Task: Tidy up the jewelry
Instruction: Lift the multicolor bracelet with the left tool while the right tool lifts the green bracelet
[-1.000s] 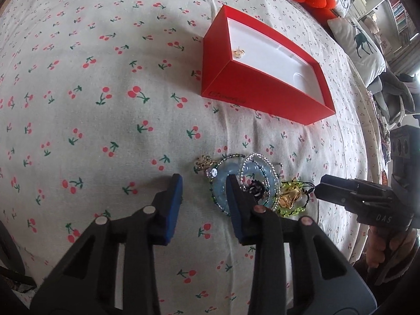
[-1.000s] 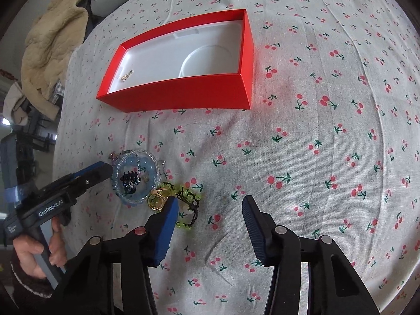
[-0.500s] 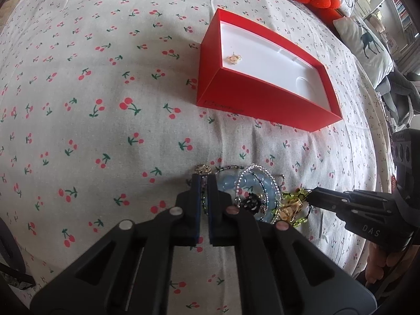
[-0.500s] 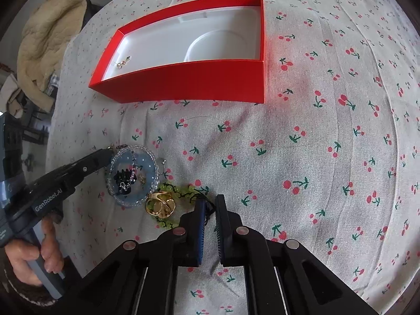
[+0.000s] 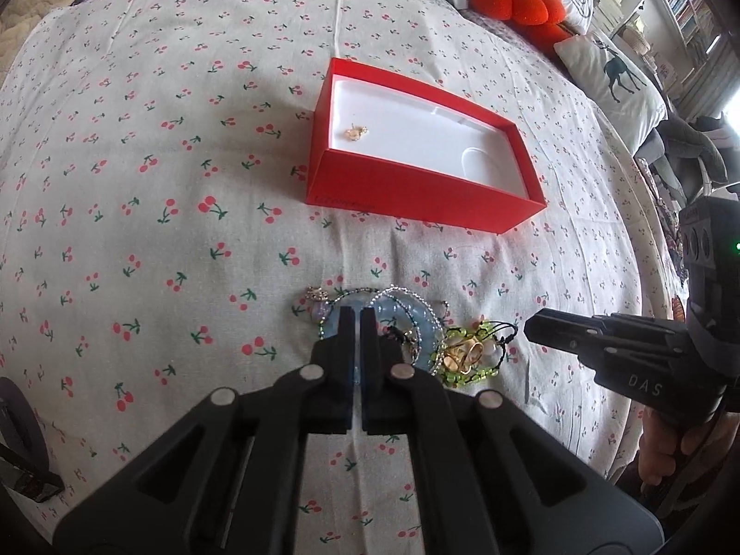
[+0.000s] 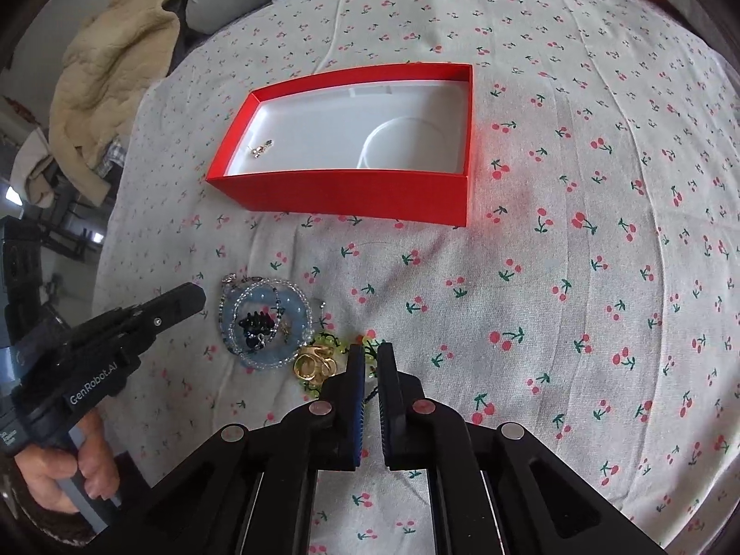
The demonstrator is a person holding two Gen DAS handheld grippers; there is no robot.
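L gripper (image 5: 354,317) sat clenched over the pale-blue glass bangle (image 6: 296,312), whether gripping it unclear; R gripper (image 6: 368,354) jaws just reopened slightly, green-bead cord bracelet (image 6: 323,340) between them. Open red cardboard box (image 5: 418,189) w/ small gold earring (image 5: 355,133) lay beyond, cherry-print cloth (image 5: 138,231) underneath

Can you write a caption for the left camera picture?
Left gripper shut over the jewelry pile, red box waiting behind.

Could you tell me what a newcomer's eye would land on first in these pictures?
Probably the open red box at the middle of the cherry-print cloth, white inside with one small gold earring near its left end. Next, the jewelry pile on the cloth nearer the cameras, a pale blue bangle beside gold rings.
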